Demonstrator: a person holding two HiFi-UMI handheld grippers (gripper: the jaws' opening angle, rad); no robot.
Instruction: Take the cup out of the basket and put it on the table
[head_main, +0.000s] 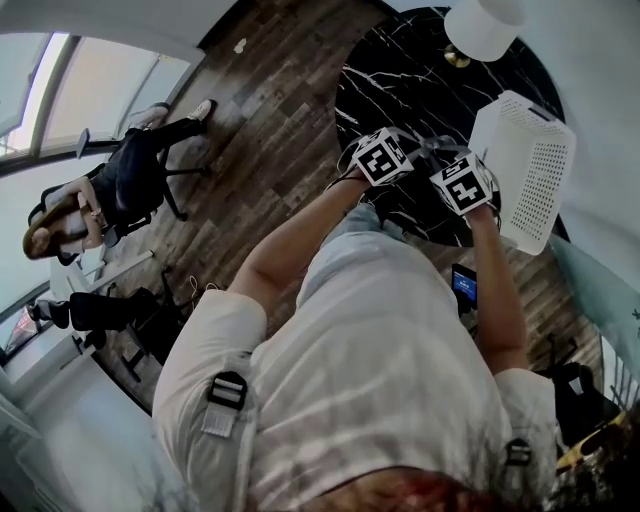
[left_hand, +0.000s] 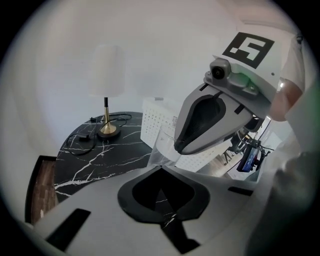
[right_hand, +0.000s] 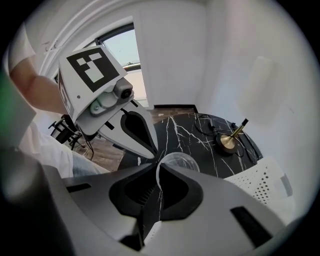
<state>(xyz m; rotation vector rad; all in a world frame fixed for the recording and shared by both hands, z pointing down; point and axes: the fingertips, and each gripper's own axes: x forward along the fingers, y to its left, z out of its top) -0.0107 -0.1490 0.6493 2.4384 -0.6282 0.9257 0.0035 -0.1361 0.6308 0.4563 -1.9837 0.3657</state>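
Note:
A clear plastic cup (left_hand: 162, 142) hangs above the black marble table (left_hand: 100, 155), just in front of the white perforated basket (left_hand: 155, 117). My right gripper (right_hand: 159, 169) is shut on the cup's (right_hand: 181, 162) rim, whose thin wall runs between the jaws. My left gripper (left_hand: 159, 167) meets the same cup from the other side, its tips closed at the rim. In the head view the left gripper (head_main: 415, 150) and the right gripper (head_main: 445, 160) sit close together at the table's near edge, beside the basket (head_main: 525, 170).
A brass lamp (left_hand: 107, 131) with a white shade (head_main: 480, 25) and its cable stands at the table's far side. A person sits on a chair (head_main: 110, 190) across the wooden floor. A lit screen (head_main: 463, 285) hangs by my right side.

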